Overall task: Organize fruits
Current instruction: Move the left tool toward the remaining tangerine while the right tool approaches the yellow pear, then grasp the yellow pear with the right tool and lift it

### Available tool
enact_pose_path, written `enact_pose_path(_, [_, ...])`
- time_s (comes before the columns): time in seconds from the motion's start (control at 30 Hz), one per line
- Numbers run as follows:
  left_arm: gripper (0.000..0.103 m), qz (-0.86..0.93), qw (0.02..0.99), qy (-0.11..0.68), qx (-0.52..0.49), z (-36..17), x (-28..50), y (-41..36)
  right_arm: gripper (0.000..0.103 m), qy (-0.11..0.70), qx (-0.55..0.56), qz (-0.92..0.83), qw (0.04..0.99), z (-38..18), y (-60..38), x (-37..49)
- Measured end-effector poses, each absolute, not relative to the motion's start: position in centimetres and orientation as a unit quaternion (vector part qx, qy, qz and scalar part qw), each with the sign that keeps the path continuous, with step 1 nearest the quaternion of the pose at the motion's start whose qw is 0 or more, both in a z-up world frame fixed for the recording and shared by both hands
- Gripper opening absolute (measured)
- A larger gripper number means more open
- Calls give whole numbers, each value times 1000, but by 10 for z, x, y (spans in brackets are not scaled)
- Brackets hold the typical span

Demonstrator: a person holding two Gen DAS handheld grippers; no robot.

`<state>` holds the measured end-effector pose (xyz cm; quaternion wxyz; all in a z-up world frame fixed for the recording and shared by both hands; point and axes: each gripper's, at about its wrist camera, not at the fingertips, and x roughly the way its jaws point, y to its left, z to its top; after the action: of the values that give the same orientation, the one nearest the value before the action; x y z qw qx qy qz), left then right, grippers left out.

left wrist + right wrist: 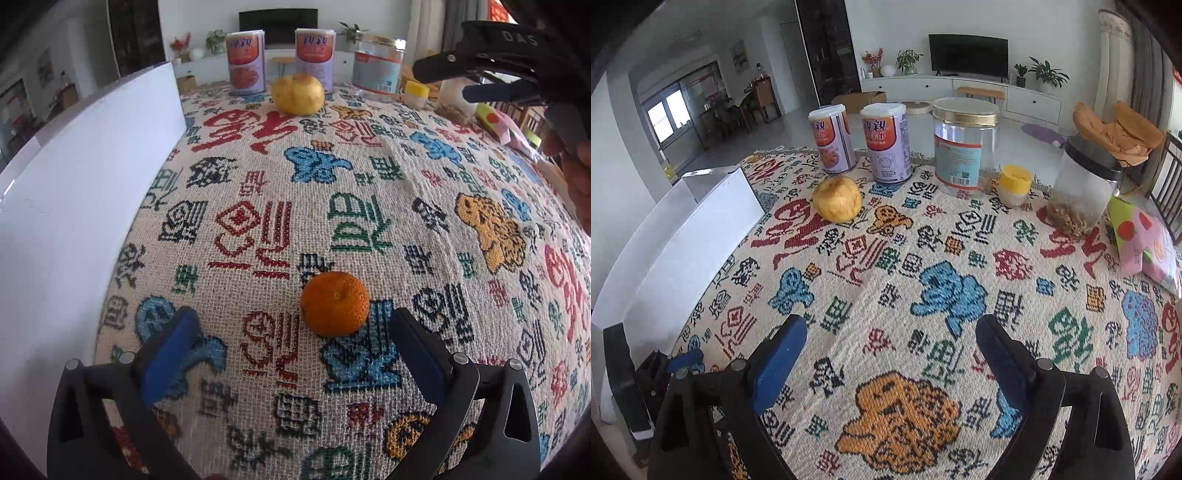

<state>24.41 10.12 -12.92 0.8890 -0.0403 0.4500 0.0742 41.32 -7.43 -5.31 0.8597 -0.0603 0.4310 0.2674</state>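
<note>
- Left hand-held gripper (291,332): released, blue-padded jaws spread; dimpled round orange (334,303) lies loose on the woven worktop (369,177) between the tips, lower centre, touching neither pad.
- Right hand-held gripper (891,345): released, empty.
- Smooth yellow fruit (837,198): upper centre, before two cans.
- Clear jar (964,147): gold lid; contents unclear.

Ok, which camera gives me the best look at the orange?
The left wrist view: the orange sits whole and close on the tablecloth, just ahead of the open left gripper. The right wrist view does not show it at all.
</note>
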Motion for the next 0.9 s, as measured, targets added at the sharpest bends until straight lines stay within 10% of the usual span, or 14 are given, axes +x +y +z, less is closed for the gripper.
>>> enact_pose_path(0.23, [102, 74, 889, 450, -41, -129, 244, 101, 89, 431, -115, 289, 847, -85, 59, 501])
enact_pose_path(0.43, [102, 74, 889, 450, -41, -130, 244, 101, 68, 461, -105, 249, 845, -121, 92, 532])
enact_pose_path(0.9, [103, 75, 889, 449, -41, -129, 244, 101, 68, 478, -50, 217, 850, -80, -98, 407])
